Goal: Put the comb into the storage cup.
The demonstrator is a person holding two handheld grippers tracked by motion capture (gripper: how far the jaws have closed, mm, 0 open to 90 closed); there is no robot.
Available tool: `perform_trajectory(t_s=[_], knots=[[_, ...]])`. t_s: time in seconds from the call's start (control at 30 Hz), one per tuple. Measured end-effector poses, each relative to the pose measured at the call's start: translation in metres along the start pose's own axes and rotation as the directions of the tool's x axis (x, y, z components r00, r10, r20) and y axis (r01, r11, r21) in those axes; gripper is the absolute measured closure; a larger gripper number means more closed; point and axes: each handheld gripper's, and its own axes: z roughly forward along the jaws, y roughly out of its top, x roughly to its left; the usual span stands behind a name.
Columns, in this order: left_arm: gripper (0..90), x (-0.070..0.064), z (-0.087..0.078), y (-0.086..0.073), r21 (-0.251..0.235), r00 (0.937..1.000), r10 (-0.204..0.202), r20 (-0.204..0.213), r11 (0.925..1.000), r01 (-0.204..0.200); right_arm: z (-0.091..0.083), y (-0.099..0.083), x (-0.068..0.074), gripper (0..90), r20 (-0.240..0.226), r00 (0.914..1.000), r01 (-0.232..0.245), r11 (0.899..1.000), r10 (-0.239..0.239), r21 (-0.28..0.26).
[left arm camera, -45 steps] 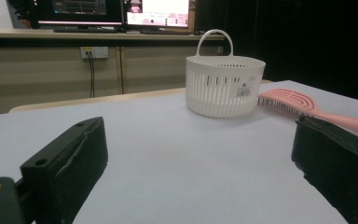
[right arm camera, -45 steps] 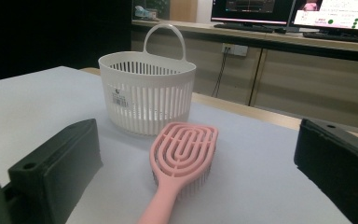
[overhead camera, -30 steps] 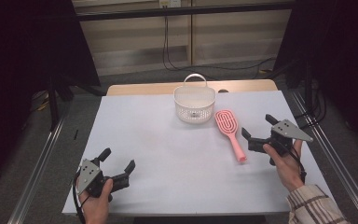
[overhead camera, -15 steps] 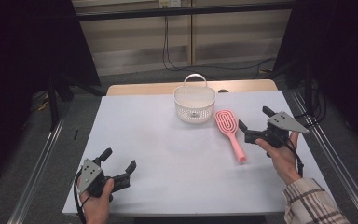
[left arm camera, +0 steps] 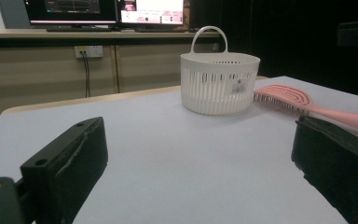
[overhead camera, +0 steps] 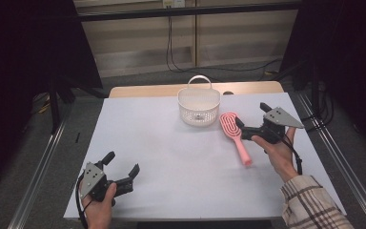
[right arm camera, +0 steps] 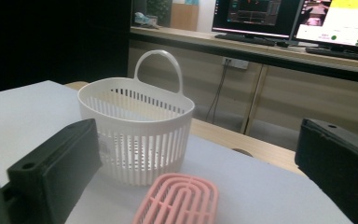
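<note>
The right gripper (overhead camera: pixel 250 122) hangs just beside the head of the pink brush (overhead camera: pixel 235 137), its fingers released, wide apart and holding nothing. In the right gripper view the brush (right arm camera: pixel 181 200) head lies low between the two black fingers (right arm camera: pixel 58 165), with the white basket (right arm camera: pixel 137 130) right behind it.

The brush lies flat on the desk (overhead camera: pixel 171 157), its head just beside the basket (overhead camera: pixel 198 106) and its handle running toward the person's side. Whether head and basket touch is hard to tell (they look barely apart in the high view).

The left gripper (overhead camera: pixel 121 175) sits near the desk's near left corner, well apart from the brush and basket. Its fingers are also released and hold nothing; the left gripper view looks between them across bare desk to the basket (left arm camera: pixel 219 81) and the brush (left arm camera: pixel 303 105) to its right.

A plaid sleeve (overhead camera: pixel 310 205) covers the right forearm.
</note>
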Motion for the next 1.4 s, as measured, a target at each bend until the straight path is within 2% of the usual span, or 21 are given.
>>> perform_trajectory(t_s=[0.07, 0.2, 0.27, 0.37, 0.43, 0.5, 0.53, 0.6, 0.67, 0.77, 0.8, 0.9, 0.97, 1.0, 1.07, 1.2, 1.4], knots=[[3.7, 0.0, 0.0, 0.0, 0.006, 1.0, 0.004, -0.005, 1.0, -0.004, 0.008, 0.002, 0.004, 0.0, -0.018, 0.9998, -0.002, 1.0, 0.002, 0.001], [3.7, 0.0, 0.0, 0.0, 0.005, 1.0, 0.004, -0.003, 1.0, -0.004, 0.016, 0.003, 0.008, 0.0, -0.016, 0.9998, 0.014, 1.0, -0.014, 0.008], [3.7, 0.0, 0.0, 0.0, 0.004, 1.0, 0.003, -0.004, 1.0, -0.003, 0.024, 0.004, 0.009, 0.0, -0.014, 0.9999, 0.002, 1.0, -0.002, 0.017], [3.7, 0.0, 0.0, 0.0, 0.006, 1.0, 0.003, -0.005, 1.0, -0.003, 0.028, 0.003, 0.01, 0.8, -0.015, 0.9999, 0.006, 1.0, -0.006, 0.017], [3.7, 0.0, -0.001, 0.0, 0.008, 1.0, 0.002, -0.007, 1.0, -0.002, 0.028, 0.001, 0.01, 6.9, -0.031, 0.9995, 0.009, 0.999, -0.008, 0.045], [3.7, 0.0, -0.001, 0.0, 0.007, 1.0, 0.008, -0.005, 0.9999, -0.007, 0.028, 0.0, 0.01, 9.0, -0.035, 0.9993, 0.014, 0.998, -0.012, 0.056], [3.7, 0.0, -0.001, 0.0, 0.006, 1.0, 0.005, -0.005, 1.0, -0.005, 0.028, 0.0, 0.008, 16.3, -0.036, 0.9991, 0.026, 0.997, -0.024, 0.066], [3.7, 0.0, -0.001, 0.0, 0.006, 1.0, 0.004, -0.003, 1.0, -0.004, 0.027, 0.001, 0.007, 16.9, -0.033, 0.9992, 0.022, 0.997, -0.02, 0.067], [3.7, 0.0, -0.001, 0.0, 0.001, 1.0, 0.002, -0.003, 1.0, -0.002, 0.026, 0.002, 0.006, 23.1, -0.036, 0.9993, 0.01, 0.998, -0.007, 0.066], [3.7, 0.0, 0.0, 0.0, 0.008, 1.0, 0.005, -0.003, 1.0, -0.005, 0.025, 0.002, 0.004, 27.3, -0.044, 0.999, 0.0, 0.997, 0.004, 0.079], [3.7, 0.0, 0.0, 0.0, 0.009, 1.0, 0.007, 0.0, 0.9999, -0.007, 0.026, 0.001, 0.003, 31.8, -0.049, 0.9985, -0.018, 0.994, 0.023, 0.105], [3.7, 0.0, -0.001, 0.0, 0.003, 0.9999, 0.01, 0.003, 0.9999, -0.01, 0.026, 0.0, 0.002, 36.1, -0.063, 0.9975, -0.025, 0.993, 0.032, 0.118], [3.7, 0.0, -0.001, 0.0, 0.003, 0.9999, 0.01, 0.003, 0.9999, -0.01, 0.026, 0.001, 0.001, 47.0, -0.085, 0.9956, -0.027, 0.99, 0.039, 0.137], [3.7, 0.0, -0.001, 0.0, 0.003, 0.9999, 0.01, 0.002, 0.9999, -0.01, 0.026, 0.001, 0.001, 47.0, -0.085, 0.9956, -0.027, 0.99, 0.039, 0.137], [3.7, 0.0, -0.001, 0.0, 0.006, 0.9999, 0.013, 0.002, 0.9999, -0.013, 0.025, 0.002, 0.001, 54.4, -0.075, 0.9965, -0.027, 0.989, 0.038, 0.143], [3.7, -0.001, 0.0, 0.0, 0.009, 0.9999, 0.016, 0.0, 0.9998, -0.016, 0.022, 0.004, 0.0, 69.2, -0.097, 0.9945, -0.024, 0.989, 0.039, 0.148], [3.7, -0.001, 0.0, 0.0, 0.008, 0.9999, 0.015, 0.0, 0.9999, -0.015, 0.021, 0.005, -0.003, 85.4, -0.141, 0.9891, -0.019, 0.986, 0.043, 0.167]])
